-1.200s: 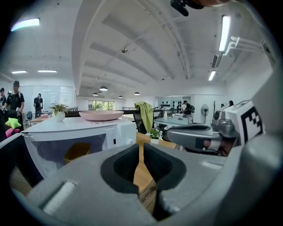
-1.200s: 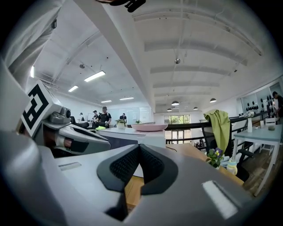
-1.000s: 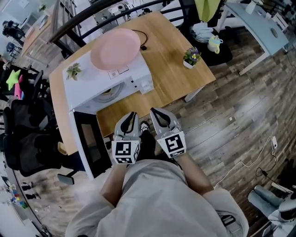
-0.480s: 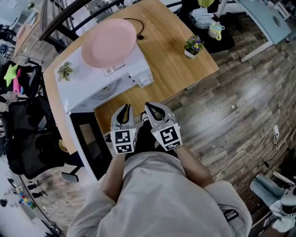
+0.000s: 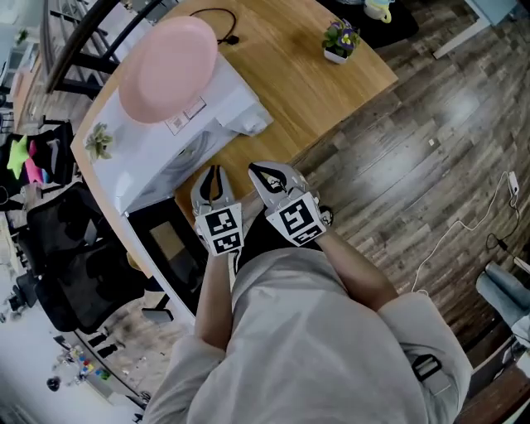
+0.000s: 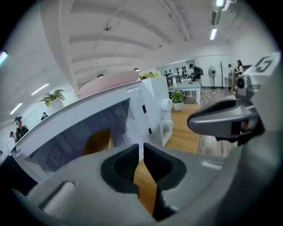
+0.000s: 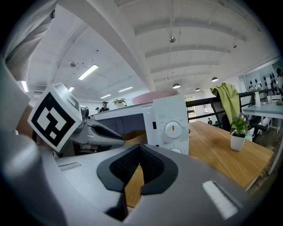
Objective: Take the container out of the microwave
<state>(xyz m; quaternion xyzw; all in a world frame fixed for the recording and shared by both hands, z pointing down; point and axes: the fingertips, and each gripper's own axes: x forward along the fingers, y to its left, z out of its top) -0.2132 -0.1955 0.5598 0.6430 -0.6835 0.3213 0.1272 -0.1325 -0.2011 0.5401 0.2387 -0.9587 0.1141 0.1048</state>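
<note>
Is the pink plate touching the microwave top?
Touching. In the head view the pink plate lies flat on the microwave top. The left gripper view shows its rim resting along that top with no gap.

light: bright, even, from ceiling strips (image 7: 89, 71) | blur: slight | edges: fisheye, dark corners

White microwave (image 5: 149, 149) on wooden table (image 5: 331, 83), door (image 5: 170, 244) swung open; container inside not discernible.

Wooden table (image 5: 281, 74), light top. Microwave (image 5: 207, 124) stands on its left part, door open over the near edge. Small flowerpot (image 5: 340, 40) sits near the far right corner, well apart from the microwave. Black cable (image 5: 217, 18) lies behind the microwave.
</note>
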